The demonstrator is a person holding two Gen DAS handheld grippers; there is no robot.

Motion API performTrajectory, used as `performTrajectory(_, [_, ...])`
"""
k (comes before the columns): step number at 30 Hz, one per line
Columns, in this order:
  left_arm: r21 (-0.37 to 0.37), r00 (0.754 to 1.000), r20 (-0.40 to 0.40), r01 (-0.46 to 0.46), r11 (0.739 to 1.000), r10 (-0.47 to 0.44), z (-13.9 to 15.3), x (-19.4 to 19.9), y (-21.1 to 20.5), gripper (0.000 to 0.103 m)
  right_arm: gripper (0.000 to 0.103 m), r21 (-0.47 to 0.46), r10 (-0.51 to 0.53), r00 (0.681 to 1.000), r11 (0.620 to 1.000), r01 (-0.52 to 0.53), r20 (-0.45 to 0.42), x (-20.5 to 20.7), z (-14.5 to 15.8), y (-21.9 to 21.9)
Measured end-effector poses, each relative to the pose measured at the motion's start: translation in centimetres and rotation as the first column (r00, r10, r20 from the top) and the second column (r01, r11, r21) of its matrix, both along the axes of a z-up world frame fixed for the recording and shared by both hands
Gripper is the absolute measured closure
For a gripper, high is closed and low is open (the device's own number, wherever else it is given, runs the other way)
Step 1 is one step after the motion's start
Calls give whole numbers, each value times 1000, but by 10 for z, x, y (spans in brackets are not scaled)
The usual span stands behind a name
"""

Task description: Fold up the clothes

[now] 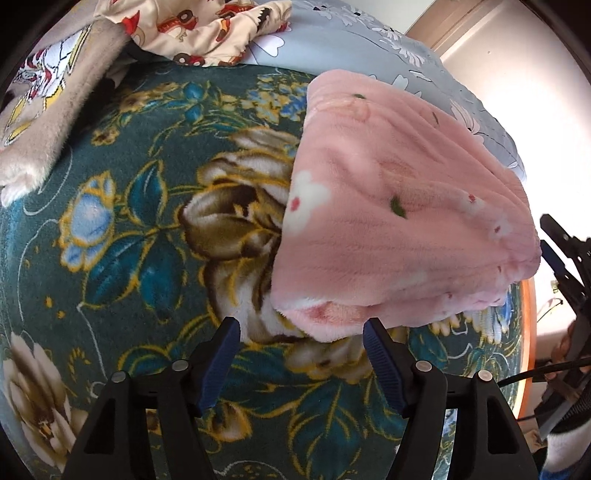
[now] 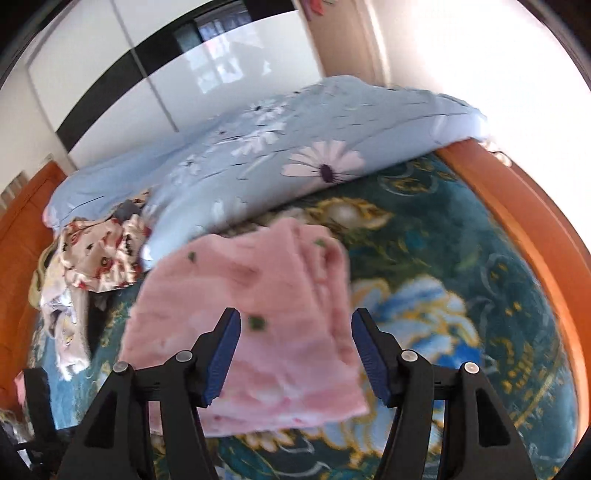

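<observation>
A folded pink fleece garment (image 1: 399,206) with white flowers lies on the dark green floral blanket (image 1: 129,229). My left gripper (image 1: 301,328) is open just in front of the garment's near corner, nothing between its fingers. In the right wrist view the same pink garment (image 2: 266,295) lies folded in several layers, blurred by motion. My right gripper (image 2: 291,321) is open above its near part, with no grip on the cloth. The right gripper (image 1: 561,258) also shows at the far right edge of the left wrist view.
A pile of unfolded clothes, cream with red print (image 1: 207,29) (image 2: 99,254), sits at the back. A beige plush garment (image 1: 48,122) lies at the left. A light blue daisy quilt (image 2: 258,155) is bunched behind. The orange bed frame (image 2: 524,229) runs along the right.
</observation>
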State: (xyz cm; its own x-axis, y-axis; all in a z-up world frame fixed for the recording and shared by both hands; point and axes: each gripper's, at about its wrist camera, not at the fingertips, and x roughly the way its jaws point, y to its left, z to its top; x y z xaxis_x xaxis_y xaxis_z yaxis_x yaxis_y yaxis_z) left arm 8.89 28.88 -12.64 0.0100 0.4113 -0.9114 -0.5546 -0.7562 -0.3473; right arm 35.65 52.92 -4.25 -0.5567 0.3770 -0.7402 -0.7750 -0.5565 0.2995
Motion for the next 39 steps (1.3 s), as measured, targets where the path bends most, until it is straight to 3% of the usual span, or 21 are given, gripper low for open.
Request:
performTrajectory(4, [12,1000,7,0,1000,0,2,1,-9,23,39,-44,52,998,998,-50,38,-23,-19,4])
performTrajectory(8, [19,1000,-13,19,1000,-19,3,5,-3,20,39,-135,12,995,991,1,101,-26,-55,24])
performTrajectory(11, [16,1000,-23,19,1000,-19,2,8,-2,20,39,-164,-1,996,986,16,89,-23,-52,27])
performTrajectory(15, [8,1000,-22,2,1000,-2,-2,10,6,17,39,-84,25,997,996,-19,71,-18,-22,2])
performTrajectory(17, [-14,1000,-14,-17,1000,17,-8,13,12,4,39,-58,54,996,997,-50,74,-15,-16,-18])
performTrajectory(23, [-46,997,-47,-57,997,55,-12,20,11,0,39,-27,94,983,995,-91,160,-7,-32,-61])
performTrajectory(25, [-53,998,-49,-52,997,49,-13,22,12,0,39,11,46,980,999,-49,194,-2,-32,-67])
performTrajectory(29, [-68,998,-53,-42,997,38,-16,26,13,0,39,65,-53,979,997,41,199,15,-26,-57])
performTrajectory(36, [-86,998,-61,-26,996,21,-18,34,15,0,39,45,57,992,997,-62,111,-5,-8,-47])
performTrajectory(39, [-77,997,-73,-28,997,22,-16,36,13,0,39,6,67,988,998,-69,136,-14,-26,-35])
